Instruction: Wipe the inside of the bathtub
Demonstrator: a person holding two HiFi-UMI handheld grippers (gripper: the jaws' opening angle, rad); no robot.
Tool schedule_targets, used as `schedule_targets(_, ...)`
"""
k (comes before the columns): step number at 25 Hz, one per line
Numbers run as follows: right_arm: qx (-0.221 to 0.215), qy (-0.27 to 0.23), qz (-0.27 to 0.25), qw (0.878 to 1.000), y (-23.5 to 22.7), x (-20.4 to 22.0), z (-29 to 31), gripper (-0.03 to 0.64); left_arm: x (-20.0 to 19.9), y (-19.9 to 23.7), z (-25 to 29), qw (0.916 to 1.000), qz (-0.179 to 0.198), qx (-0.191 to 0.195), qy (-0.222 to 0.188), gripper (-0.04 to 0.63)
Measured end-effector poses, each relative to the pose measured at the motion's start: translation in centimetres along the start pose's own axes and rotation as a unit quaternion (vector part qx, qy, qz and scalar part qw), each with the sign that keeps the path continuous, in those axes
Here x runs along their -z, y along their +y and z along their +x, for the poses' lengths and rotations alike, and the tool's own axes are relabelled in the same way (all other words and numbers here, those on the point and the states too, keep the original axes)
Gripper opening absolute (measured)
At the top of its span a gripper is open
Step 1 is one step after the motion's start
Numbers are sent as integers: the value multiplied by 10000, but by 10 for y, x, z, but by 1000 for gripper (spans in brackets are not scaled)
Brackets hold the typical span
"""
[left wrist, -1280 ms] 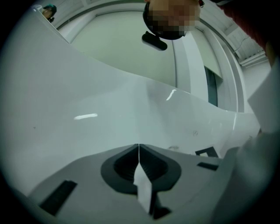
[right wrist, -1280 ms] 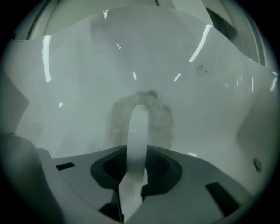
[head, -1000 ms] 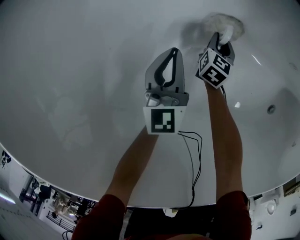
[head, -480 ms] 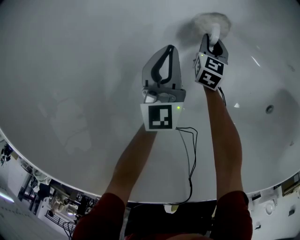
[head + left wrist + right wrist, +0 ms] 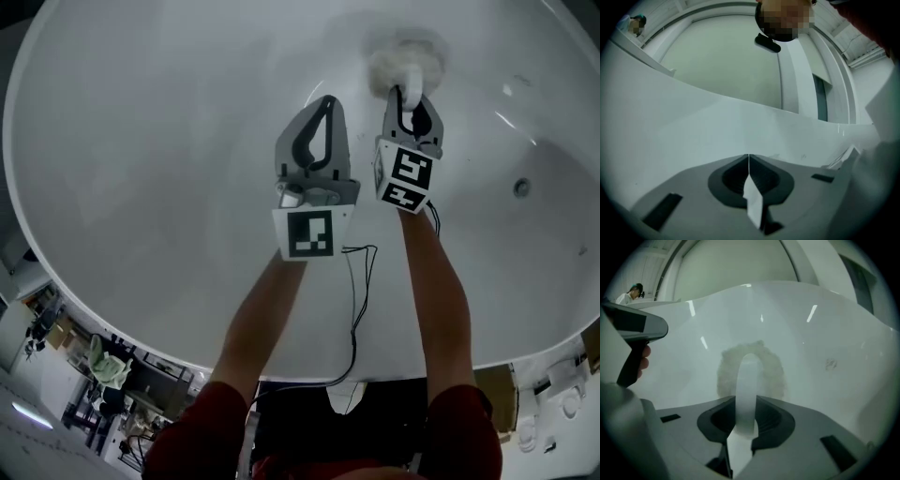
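Against the far wall of the tub (image 5: 141, 141), the pad (image 5: 403, 56) sat flat, dead ahead of the right gripper (image 5: 750, 404). Its fingers were clamped on the pad's strap (image 5: 747, 376), which looped straight out from them to the pad, long axis in line with the fingers. Left gripper (image 5: 323, 111) was just left of it, fingers together, nothing between; couldn't tell if the tip touched the wall. Right hand was nearer, so any stroke would likely start there. Tub looked dry and held only the pad. Round fitting (image 5: 521, 187) was on the right wall, well apart.
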State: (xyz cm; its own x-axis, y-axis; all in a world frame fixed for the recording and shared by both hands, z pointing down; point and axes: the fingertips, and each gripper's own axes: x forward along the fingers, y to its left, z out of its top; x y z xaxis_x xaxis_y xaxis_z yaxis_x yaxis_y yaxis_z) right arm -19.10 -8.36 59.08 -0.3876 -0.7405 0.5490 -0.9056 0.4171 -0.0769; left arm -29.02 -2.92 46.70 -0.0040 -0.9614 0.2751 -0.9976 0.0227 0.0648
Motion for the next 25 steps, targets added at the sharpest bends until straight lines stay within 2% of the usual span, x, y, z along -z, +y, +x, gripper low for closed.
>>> schedule_targets(4, 302, -179, 274, 9990, -101, -13, -57, 94, -23, -100, 10, 9994, 136, 300, -119, 17)
schedule_targets(9, 784, -308, 411, 9956, -181, -16, -111, 94, -34, -179, 15, 9973, 173, 694, -146, 17)
schedule_targets(12, 1158, -371, 524, 9912, -248, -14, -149, 94, -41, -248, 19, 9939, 227, 1062, -170, 17)
schedule_targets(18, 1759, -383, 658, 9815, -371, 9, -220, 94, -38, -372, 11, 9875, 329, 1536, -127, 17)
schedule_targets(25, 2348, -294, 924, 9672, -488, 37, -263, 94, -37, -482, 20, 9787, 539, 1978, -137, 17)
